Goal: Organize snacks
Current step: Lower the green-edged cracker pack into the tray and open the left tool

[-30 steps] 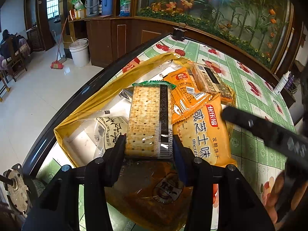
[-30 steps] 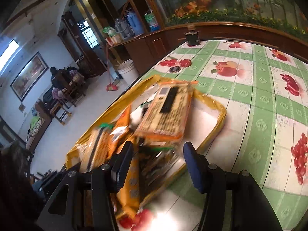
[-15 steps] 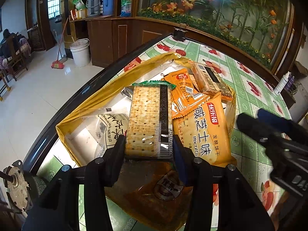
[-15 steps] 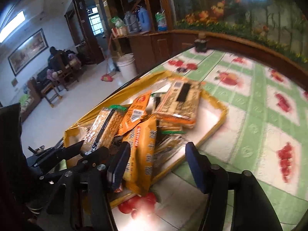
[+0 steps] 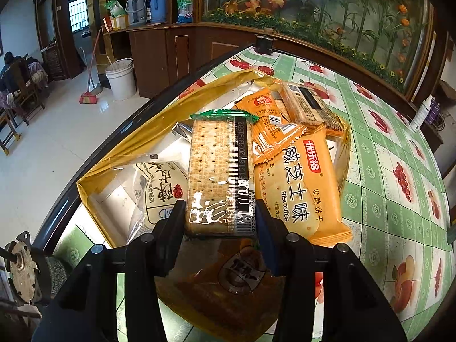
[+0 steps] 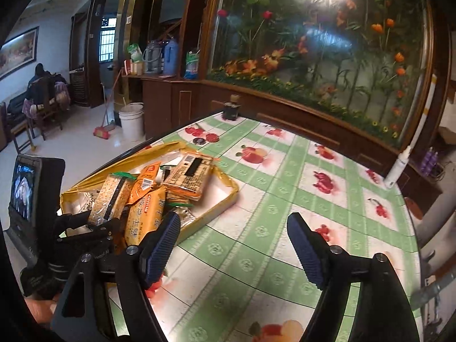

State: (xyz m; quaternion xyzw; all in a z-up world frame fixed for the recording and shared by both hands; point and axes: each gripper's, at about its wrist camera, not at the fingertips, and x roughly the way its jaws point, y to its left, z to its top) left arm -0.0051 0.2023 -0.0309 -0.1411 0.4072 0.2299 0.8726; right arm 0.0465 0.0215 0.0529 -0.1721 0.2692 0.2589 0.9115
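My left gripper (image 5: 219,216) is shut on the near end of a clear-wrapped cracker pack with a green top seal (image 5: 221,171), held over a yellow tray (image 5: 125,148). The tray holds an orange biscuit bag (image 5: 302,188), a smaller orange packet (image 5: 268,119), a brown-labelled cracker pack (image 5: 307,105) and a white packet with black writing (image 5: 159,185). In the right wrist view my right gripper (image 6: 233,236) hangs above the tablecloth right of the yellow tray (image 6: 222,211). Its jaws are opening and nothing is between them. The cracker pack (image 6: 109,196) shows there in the left gripper (image 6: 94,222).
The round table wears a green-checked fruit cloth (image 6: 285,199); its dark edge (image 5: 85,182) runs left of the tray. A white bottle (image 6: 397,168) stands at the far right edge, a small dark jar (image 6: 232,108) at the far edge. An orange wrapper (image 5: 228,290) lies under my left gripper.
My right gripper has lifted and swung right, away from the packs in the tray, and its jaws have widened. It has left the left wrist view. The left gripper and its cracker pack have stayed put.
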